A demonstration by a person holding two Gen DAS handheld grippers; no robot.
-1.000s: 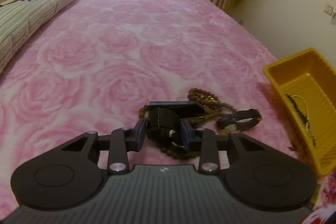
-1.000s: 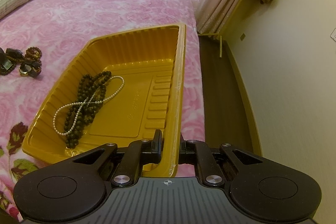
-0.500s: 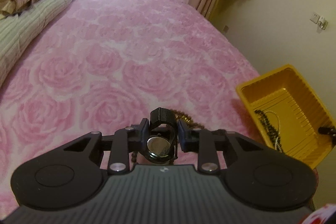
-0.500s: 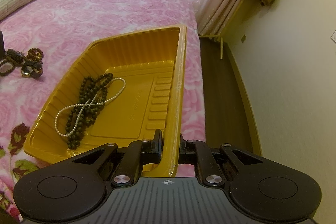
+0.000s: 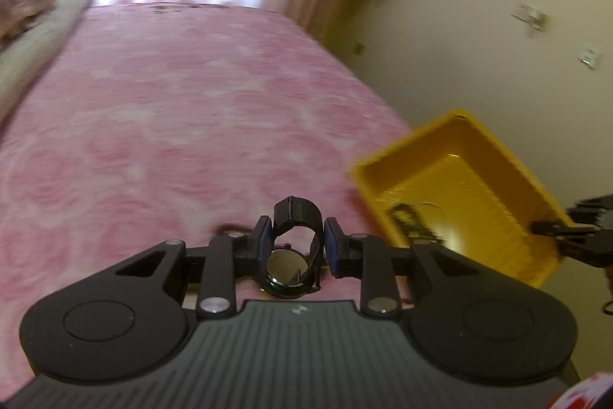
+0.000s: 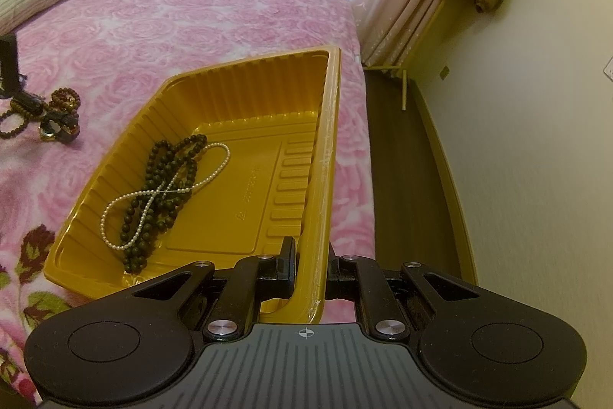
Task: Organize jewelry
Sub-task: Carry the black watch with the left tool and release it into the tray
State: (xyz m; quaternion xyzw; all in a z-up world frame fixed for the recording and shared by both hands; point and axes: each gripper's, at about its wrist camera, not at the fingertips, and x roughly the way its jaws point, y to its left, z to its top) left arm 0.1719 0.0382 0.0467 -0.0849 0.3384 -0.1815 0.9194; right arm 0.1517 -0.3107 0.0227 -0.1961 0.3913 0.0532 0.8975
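While beads stay, left gripper has lifted watch.

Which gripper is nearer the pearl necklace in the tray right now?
Right. The right gripper is clamped on the yellow tray rim, with the pearl necklace lying just inside. The left gripper holds a watch above the bedspread, outside the tray.
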